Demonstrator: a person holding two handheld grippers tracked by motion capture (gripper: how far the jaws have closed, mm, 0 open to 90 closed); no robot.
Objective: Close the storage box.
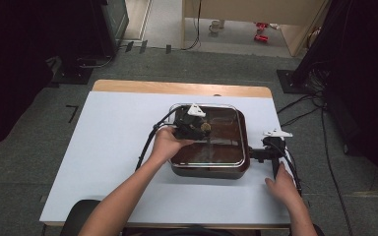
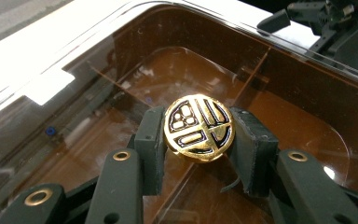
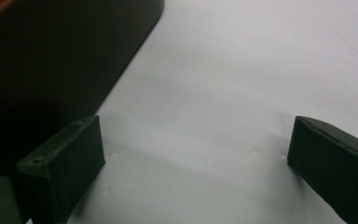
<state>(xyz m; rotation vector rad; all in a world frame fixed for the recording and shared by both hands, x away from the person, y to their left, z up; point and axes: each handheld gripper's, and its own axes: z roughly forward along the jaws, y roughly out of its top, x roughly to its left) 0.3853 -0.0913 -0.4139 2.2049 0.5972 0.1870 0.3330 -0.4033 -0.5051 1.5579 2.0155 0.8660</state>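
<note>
Left gripper view shows you the risk plainly: your left gripper [image 2: 199, 140] has its two pads clamped on the round gold knob [image 2: 199, 128] of the clear lid [image 2: 98, 51], and the pads meet only the knob's curved rim, one on each side. If you lift with a tilt or a jerk, the knob can roll out between the pads and the lid will drop back onto the dark pan [image 1: 211, 171], or slide off askew toward the table's right edge. The lid looks like glass or hard plastic, so a slip could crack it or knock the pan across the white table [image 1: 108, 147]. A straight, level lift seems the safer way.

Your right gripper [image 3: 193, 154] carries a second risk. Its jaws stand wide with nothing between them, resting on the table just beside the pan's right side. If the lid swings that way, it could strike that gripper [image 1: 274, 142], and nothing is steadying the pan.

The knob sits squarely between the left jaws, near their tips, its patterned face toward the camera. In the high view the pan stands right of the table's middle, and the knob [image 1: 206, 127] lies near the centre of the lid.
</note>
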